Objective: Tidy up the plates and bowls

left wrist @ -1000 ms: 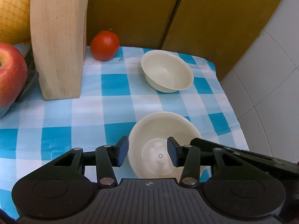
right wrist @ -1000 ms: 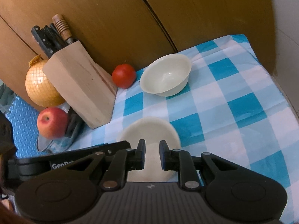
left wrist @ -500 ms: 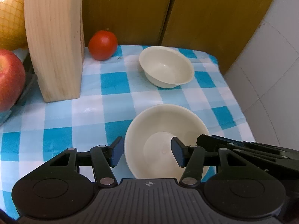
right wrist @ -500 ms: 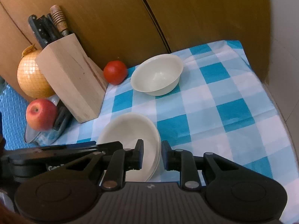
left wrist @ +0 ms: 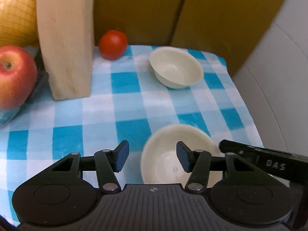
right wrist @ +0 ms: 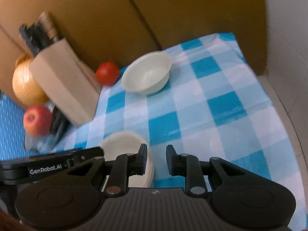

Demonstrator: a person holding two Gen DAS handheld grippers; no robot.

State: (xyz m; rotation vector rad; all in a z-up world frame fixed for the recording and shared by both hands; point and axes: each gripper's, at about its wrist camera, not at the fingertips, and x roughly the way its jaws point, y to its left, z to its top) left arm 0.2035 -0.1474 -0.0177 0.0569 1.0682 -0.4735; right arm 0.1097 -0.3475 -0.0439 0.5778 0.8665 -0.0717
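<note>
Cream nested bowls (left wrist: 173, 154) are seen near the checked cloth's (left wrist: 125, 115) front edge, under the spread, empty left gripper (left wrist: 152, 156) and right gripper (right wrist: 156, 159); they could be knocked off by a careless reach.

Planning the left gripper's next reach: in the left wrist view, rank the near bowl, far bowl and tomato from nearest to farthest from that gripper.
1. Near bowl: right at the left gripper, partly between its jaws.
2. Far bowl: ahead, slightly right.
3. Tomato: farthest, at the back left by the knife block.
</note>
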